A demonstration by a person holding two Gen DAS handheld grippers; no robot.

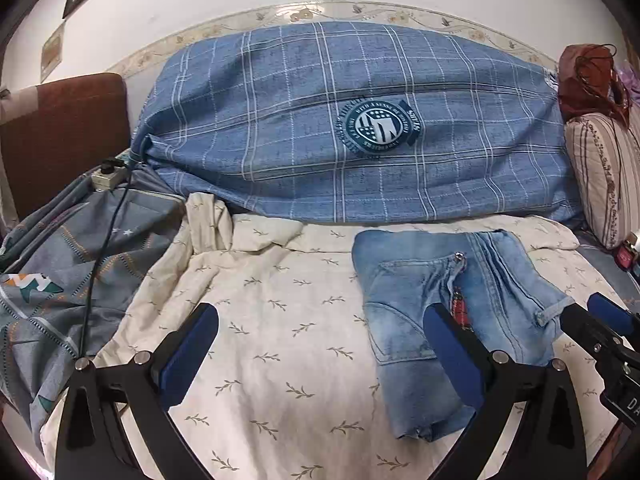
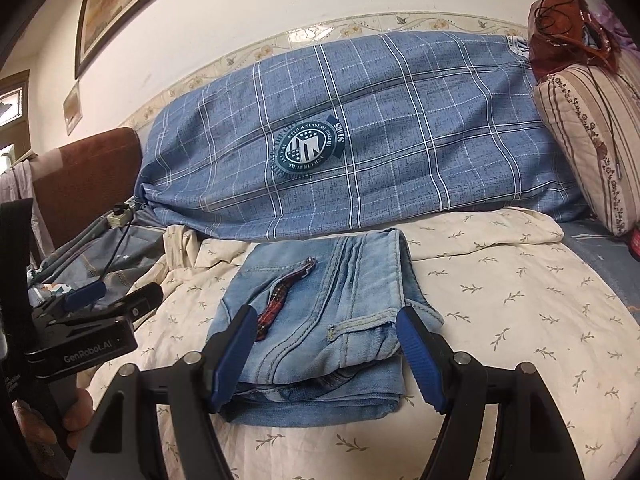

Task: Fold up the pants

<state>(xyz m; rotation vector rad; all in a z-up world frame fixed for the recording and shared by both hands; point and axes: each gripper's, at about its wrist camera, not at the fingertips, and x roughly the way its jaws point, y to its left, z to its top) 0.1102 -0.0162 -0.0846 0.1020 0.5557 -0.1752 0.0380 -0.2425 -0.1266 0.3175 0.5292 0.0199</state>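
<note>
Both tongs — left [image 1: 320,344] and right [image 2: 326,356] — gape wide and empty over faded jeans [image 2: 320,320], folded compactly.

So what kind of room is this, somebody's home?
Most likely a bedroom in a home. The folded jeans lie on a bed covered with a cream leaf-print sheet, a big blue plaid bedding bundle sits against the wall, and a framed picture hangs above.

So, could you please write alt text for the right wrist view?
Folded light-blue jeans lie on a cream leaf-print sheet, framed between the open right gripper, which holds nothing. Behind them sits a blue plaid bundle; the left gripper shows at the left edge.
</note>
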